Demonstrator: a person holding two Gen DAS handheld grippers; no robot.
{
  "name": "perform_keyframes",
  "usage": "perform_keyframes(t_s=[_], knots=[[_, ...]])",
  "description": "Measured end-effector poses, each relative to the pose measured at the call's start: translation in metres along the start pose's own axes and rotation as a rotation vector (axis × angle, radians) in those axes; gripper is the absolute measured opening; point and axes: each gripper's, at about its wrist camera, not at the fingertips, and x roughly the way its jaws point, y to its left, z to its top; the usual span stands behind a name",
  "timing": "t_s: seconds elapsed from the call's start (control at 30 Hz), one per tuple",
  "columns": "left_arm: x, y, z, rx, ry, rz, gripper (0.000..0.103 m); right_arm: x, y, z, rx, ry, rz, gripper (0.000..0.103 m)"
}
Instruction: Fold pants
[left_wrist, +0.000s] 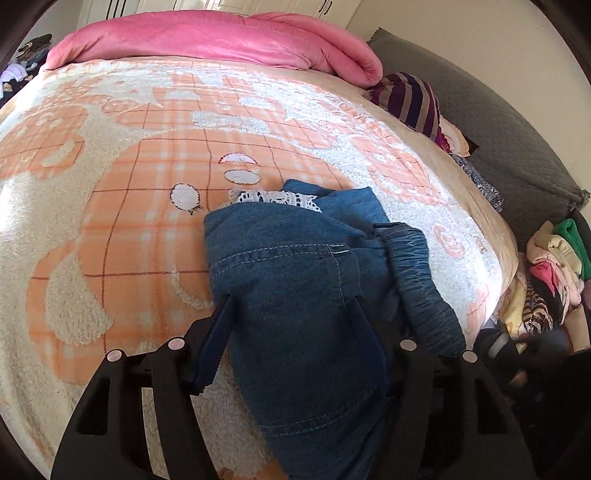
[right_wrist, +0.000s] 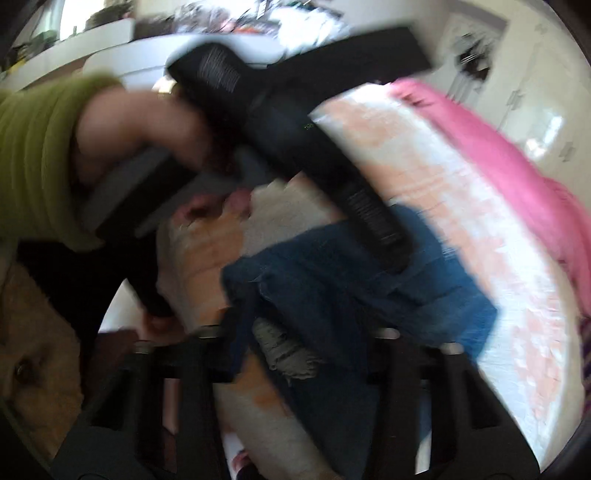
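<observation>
Blue denim pants (left_wrist: 295, 258) lie bunched on the orange and white blanket (left_wrist: 129, 206), with the elastic waistband (left_wrist: 417, 273) to the right and white lace (left_wrist: 280, 197) at the far end. My left gripper (left_wrist: 291, 310) stands open astride the near part of the denim, one finger at its left edge and the other on the cloth. The right wrist view is blurred. There my right gripper (right_wrist: 306, 339) shows its jaws apart, with pants (right_wrist: 369, 295) and a grey frayed patch (right_wrist: 288, 350) between them. A hand in a green sleeve (right_wrist: 33, 155) holds the left tool's black body (right_wrist: 288, 140) above the denim.
A rolled pink duvet (left_wrist: 221, 37) lies across the far end of the bed. A striped garment (left_wrist: 410, 103) and a grey quilted cushion (left_wrist: 509, 140) sit at the right edge. A pile of mixed clothes (left_wrist: 554, 269) is beside the bed, lower right.
</observation>
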Motion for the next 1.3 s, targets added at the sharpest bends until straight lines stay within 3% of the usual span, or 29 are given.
perform_keyframes(t_s=[0.13,0.3,0.47,0.77,0.83,0.9,1.03,1.13,1.3], knots=[[0.003,0.002,-0.001,-0.006,0.003,0.002,0.064,-0.008,0.003,-0.016,0.003,-0.001,0.112,0.009],[0.005,-0.001,-0.003,-0.003,-0.014,0.019,0.068,0.003,-0.004,-0.028,0.083,0.007,0.128,0.01],[-0.002,-0.008,-0.007,0.015,-0.029,0.032,0.068,-0.024,-0.012,-0.03,0.188,-0.064,0.166,0.029],[-0.016,-0.018,-0.011,0.034,-0.059,0.036,0.073,-0.083,-0.037,-0.034,0.323,-0.208,0.065,0.051],[-0.019,-0.02,-0.012,0.041,-0.066,0.042,0.073,-0.092,-0.05,-0.036,0.399,-0.235,0.021,0.059],[-0.022,-0.022,-0.013,0.051,-0.072,0.05,0.075,-0.096,-0.066,-0.043,0.486,-0.25,-0.005,0.061],[-0.026,-0.024,-0.017,0.067,-0.086,0.088,0.08,-0.085,-0.104,-0.064,0.692,-0.187,-0.115,0.062],[-0.025,-0.021,-0.019,0.069,-0.087,0.113,0.081,-0.072,-0.125,-0.078,0.798,-0.142,-0.135,0.062],[-0.025,-0.016,-0.022,0.053,-0.084,0.125,0.084,-0.054,-0.122,-0.09,0.832,-0.1,-0.189,0.072]])
